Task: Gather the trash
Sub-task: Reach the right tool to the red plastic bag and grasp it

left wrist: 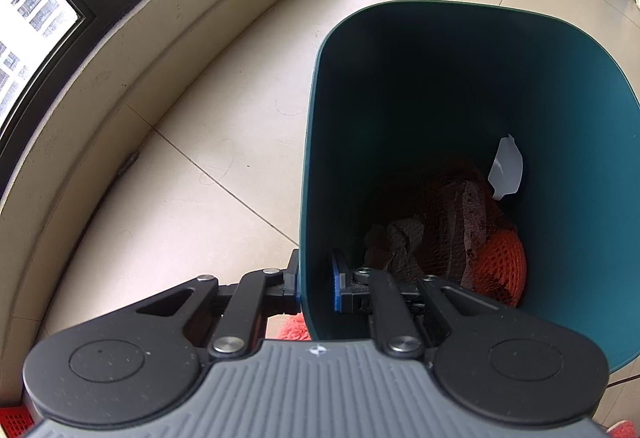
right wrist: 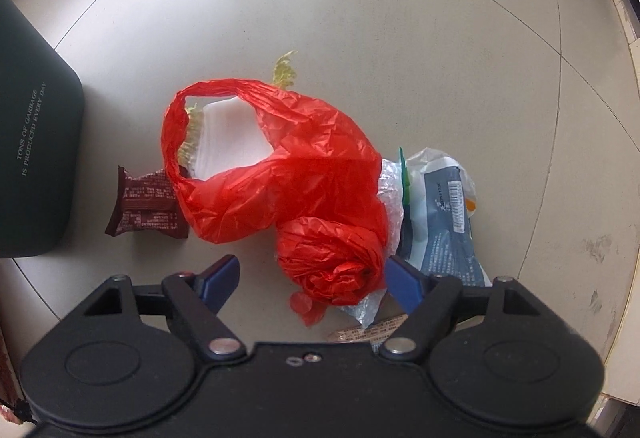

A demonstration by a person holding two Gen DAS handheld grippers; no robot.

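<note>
My left gripper (left wrist: 316,280) is shut on the near wall of a dark teal trash bin (left wrist: 560,118), one pad inside and one outside. In the bin lie an orange foam net (left wrist: 502,262), crumpled brown paper (left wrist: 396,238) and a white scrap (left wrist: 506,166). My right gripper (right wrist: 314,276) points down at the floor, open. The bunched end of a red plastic bag (right wrist: 304,174) lies between its fingers, nearer the right one, and is not pinched. A brown snack wrapper (right wrist: 148,204) and a blue-white package (right wrist: 444,214) flank the bag.
The bin (right wrist: 36,142) stands at the left edge of the right wrist view. White foam sheet (right wrist: 232,134) and yellow-green leaves (right wrist: 285,68) lie under the bag's handle. A tan wrapper (right wrist: 368,332) sits near the gripper body. A window sill wall (left wrist: 120,78) curves left of the bin.
</note>
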